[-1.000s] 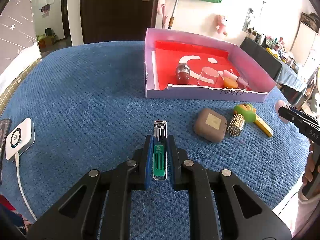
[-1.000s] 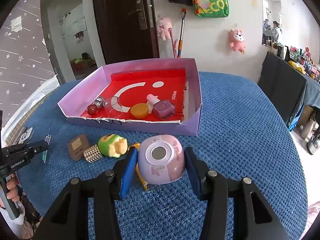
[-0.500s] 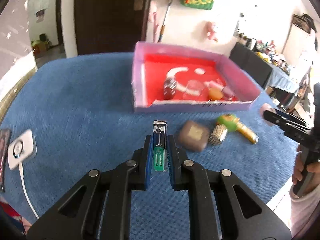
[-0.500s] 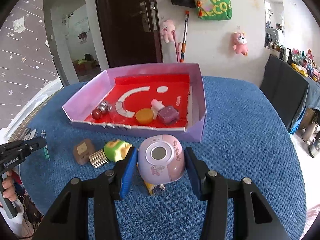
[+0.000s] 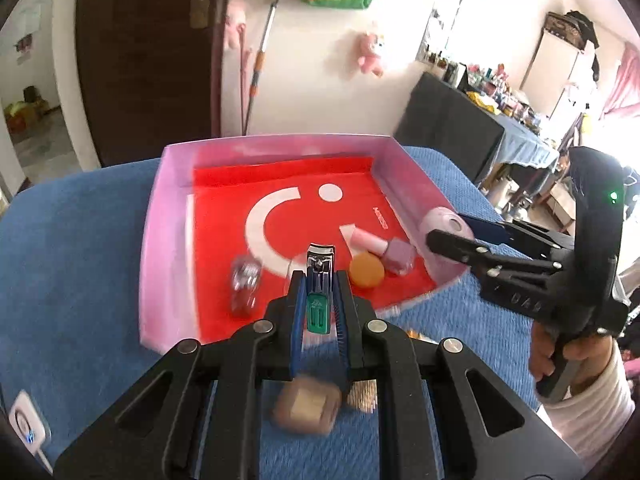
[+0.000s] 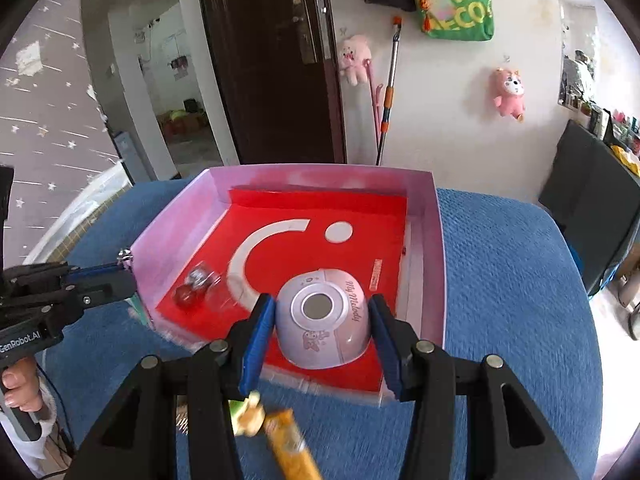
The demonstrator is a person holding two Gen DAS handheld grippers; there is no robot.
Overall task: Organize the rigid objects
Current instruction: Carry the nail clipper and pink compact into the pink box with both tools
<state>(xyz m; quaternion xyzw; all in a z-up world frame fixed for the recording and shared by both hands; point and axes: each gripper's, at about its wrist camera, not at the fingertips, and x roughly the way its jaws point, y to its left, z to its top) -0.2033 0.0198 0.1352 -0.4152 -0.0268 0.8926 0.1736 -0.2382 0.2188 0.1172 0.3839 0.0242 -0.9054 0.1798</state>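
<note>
Left gripper (image 5: 319, 300): clamped on nail clipper (image 5: 319, 280), level above tray (image 5: 160, 240) near edge, poised for drop-in. Right gripper (image 6: 322, 322): gripping pink case (image 6: 322, 320) above tray's right side, angled down. Brown box (image 5: 308, 400), apparently blurred, on bench (image 5: 60, 260) before tray

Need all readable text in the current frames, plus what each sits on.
"My Melody": pink round case, held in the right gripper.
"GenRobot.AI": body of the left gripper, seen from the right wrist view.
"DAB": partial, on the right gripper body, left wrist view.
"ME / ECO": partial, green bag on the wall.
Red print on the box floor: too small to read.
Nail clipper: logo only.
</note>
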